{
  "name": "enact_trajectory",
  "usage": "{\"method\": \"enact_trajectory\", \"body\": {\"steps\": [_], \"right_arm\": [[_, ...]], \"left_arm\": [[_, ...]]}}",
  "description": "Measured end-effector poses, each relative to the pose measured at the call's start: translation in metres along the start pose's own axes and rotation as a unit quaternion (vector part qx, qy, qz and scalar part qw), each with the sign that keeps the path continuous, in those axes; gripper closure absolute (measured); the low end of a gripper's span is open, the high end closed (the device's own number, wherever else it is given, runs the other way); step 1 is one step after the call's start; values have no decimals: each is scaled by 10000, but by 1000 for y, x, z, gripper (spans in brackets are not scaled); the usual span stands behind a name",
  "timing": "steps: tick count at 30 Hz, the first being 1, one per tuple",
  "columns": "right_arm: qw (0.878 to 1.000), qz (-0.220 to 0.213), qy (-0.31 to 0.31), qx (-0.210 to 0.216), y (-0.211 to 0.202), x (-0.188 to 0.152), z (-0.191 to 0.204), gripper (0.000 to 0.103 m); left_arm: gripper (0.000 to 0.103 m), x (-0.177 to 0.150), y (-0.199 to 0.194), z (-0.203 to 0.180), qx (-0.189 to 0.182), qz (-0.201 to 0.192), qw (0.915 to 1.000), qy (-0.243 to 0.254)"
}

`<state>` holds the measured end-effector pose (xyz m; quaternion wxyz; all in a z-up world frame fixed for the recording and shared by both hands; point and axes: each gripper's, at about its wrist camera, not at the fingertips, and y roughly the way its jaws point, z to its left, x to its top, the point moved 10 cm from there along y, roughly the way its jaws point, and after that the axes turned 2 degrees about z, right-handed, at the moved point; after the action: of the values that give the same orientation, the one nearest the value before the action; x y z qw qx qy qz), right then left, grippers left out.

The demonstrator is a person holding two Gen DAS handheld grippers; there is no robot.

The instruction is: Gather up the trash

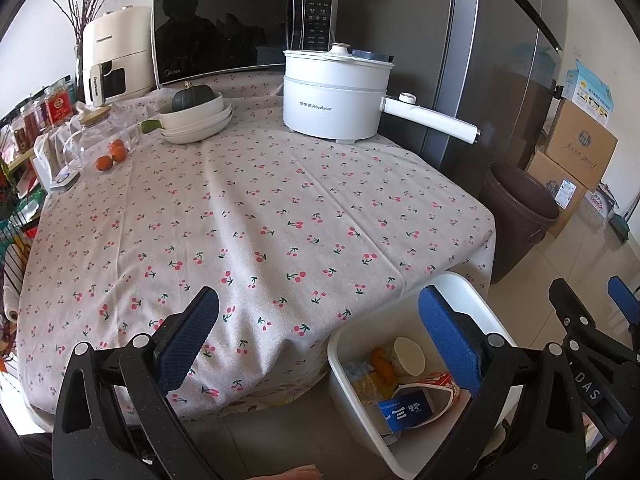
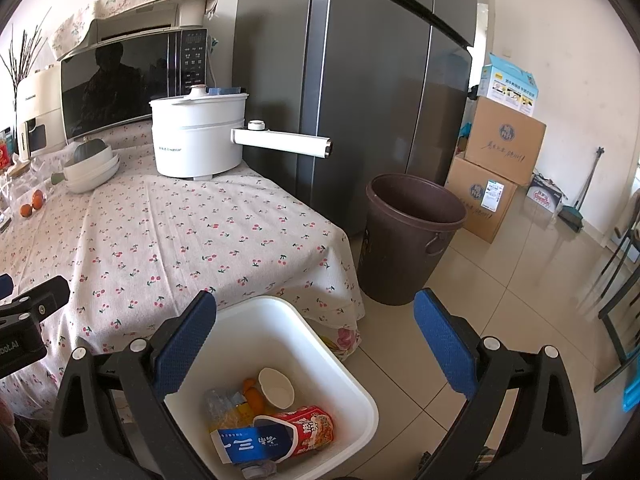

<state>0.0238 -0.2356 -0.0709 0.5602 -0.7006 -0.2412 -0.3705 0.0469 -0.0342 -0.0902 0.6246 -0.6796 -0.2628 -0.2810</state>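
open tablecloth (image 1: 256, 216), pot (image 1: 332, 96) behind

Trash (image 2: 276, 436) inside white bin (image 2: 352, 384)

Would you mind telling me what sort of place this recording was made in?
Most likely a home kitchen or dining corner: a microwave and an electric cooking pot stand on a table under a cherry-print tablecloth, beside a tall grey fridge, with a white bin of trash on the tiled floor.
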Motion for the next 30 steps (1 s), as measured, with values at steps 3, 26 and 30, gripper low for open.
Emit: {"method": "enact_trajectory", "body": {"steps": [3,26,30], "right_arm": [[10000,15,-2,2,0,0,0,7],[10000,43,29,-60,4,-1,-3,7],[10000,-3,67,-62,2,0,-4,7]], "left_arm": [[7,-1,0,1,5,-1,10000,-2],[13,3,-7,-6,-95,-233,9994,233],[7,2,-4,-2,-30,-102,9999,90]]}}
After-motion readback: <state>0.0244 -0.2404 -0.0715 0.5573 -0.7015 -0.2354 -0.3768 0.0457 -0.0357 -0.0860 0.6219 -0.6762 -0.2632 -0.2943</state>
